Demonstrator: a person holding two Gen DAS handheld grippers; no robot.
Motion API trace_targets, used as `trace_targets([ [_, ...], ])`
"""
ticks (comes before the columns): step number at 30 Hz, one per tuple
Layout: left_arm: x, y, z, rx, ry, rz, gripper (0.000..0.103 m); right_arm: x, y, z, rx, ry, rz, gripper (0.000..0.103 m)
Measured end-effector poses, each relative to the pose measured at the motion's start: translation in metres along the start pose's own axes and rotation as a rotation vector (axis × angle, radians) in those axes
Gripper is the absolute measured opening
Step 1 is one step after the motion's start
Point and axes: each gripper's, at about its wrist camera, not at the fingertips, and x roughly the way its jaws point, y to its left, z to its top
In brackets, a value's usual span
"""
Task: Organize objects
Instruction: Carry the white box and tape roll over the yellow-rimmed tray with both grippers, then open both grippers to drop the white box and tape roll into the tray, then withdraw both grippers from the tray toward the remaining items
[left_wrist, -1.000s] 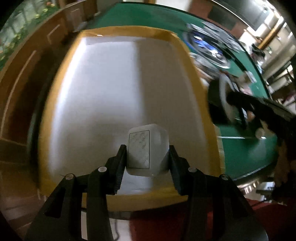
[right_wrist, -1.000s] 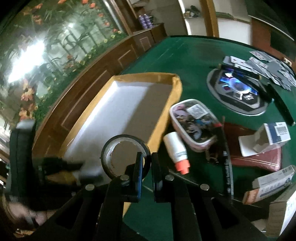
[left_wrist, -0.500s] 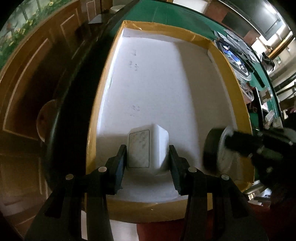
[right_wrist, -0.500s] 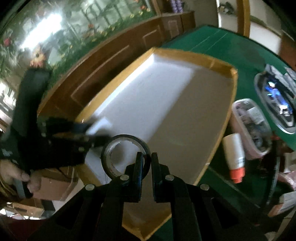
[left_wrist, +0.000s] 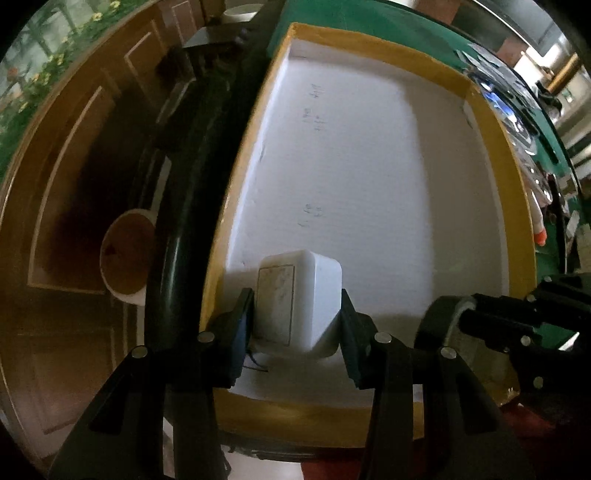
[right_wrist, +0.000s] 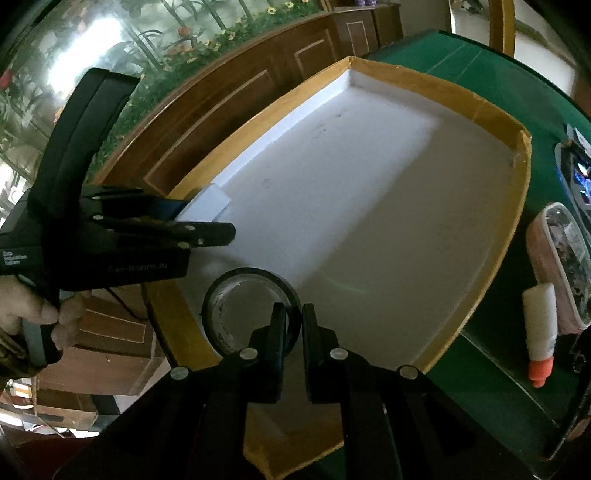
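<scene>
The left hand-held gripper was clamped on a white plastic box, its two pads pressed against the box's sides, at the lower centre of the left wrist view. The box sat low over the near left corner of a shallow tray with a white floor and yellow-brown walls; whether it touched the floor could not be told. In the right wrist view the same box appeared at the left of the frame, close against the tray's left wall, with a person's hand gripping the tool's handle at the lower left edge. The right hand-held gripper was clenched tight on the wall of a roll of dark tape, one finger inside the ring and one outside, at the lower centre of that frame. The roll hung over the tray's near left corner, beside the white box and apart from it. In the left wrist view the roll showed at the lower right. The tray rested on a green tabletop. On the tabletop at the right of the right wrist view, outside the tray, lay a white bottle with an orange cap and, just beyond it, a clear pouch with pink trim.
</scene>
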Motion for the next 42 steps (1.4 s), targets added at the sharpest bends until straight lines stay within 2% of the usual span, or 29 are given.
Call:
trace_targets([
  [4,-0.001,0.001,-0.001,0.009,0.009,-0.030,0.042,0.004,0.004,0.003,0.002,0.010,-0.004,0.006],
  [9,-0.003,0.001,-0.001,0.026,0.011,-0.045,0.043,0.010,0.018,0.006,-0.052,0.049,-0.010,0.006],
  [13,-0.003,-0.004,-0.002,0.035,0.018,-0.033,0.043,0.011,0.027,0.004,-0.088,0.060,-0.029,0.008],
  [17,-0.003,-0.008,-0.005,0.040,0.018,-0.024,0.045,0.008,0.021,0.003,-0.060,0.059,-0.030,0.011],
  [21,-0.006,-0.011,-0.005,0.008,0.007,-0.045,0.064,0.002,0.013,0.002,-0.042,0.062,-0.025,0.011],
  [23,-0.011,-0.012,-0.005,-0.007,-0.009,-0.045,0.070,-0.004,0.010,0.000,-0.035,0.048,-0.025,0.019],
  [25,-0.015,-0.013,-0.006,-0.018,-0.018,-0.050,0.076,-0.010,0.007,-0.002,-0.032,0.028,-0.019,0.046],
  [26,-0.017,-0.015,-0.006,-0.024,-0.022,-0.048,0.078,-0.015,0.005,-0.003,-0.028,0.011,-0.015,0.051],
  [30,-0.027,-0.021,-0.005,-0.053,-0.048,-0.054,0.080,-0.035,-0.003,-0.007,-0.017,-0.058,-0.016,0.053],
  [32,-0.032,-0.024,-0.002,-0.075,-0.059,-0.064,0.080,-0.048,-0.009,-0.008,-0.006,-0.101,-0.027,0.058],
  [36,-0.044,-0.034,0.004,-0.110,-0.090,-0.080,0.081,-0.078,-0.031,-0.014,0.027,-0.176,-0.069,0.079],
  [41,-0.061,-0.054,0.010,-0.110,-0.126,-0.111,0.081,-0.101,-0.060,-0.026,0.103,-0.224,-0.108,0.079],
  [42,-0.064,-0.061,0.013,-0.099,-0.128,-0.121,0.081,-0.094,-0.065,-0.022,0.118,-0.230,-0.113,0.079],
])
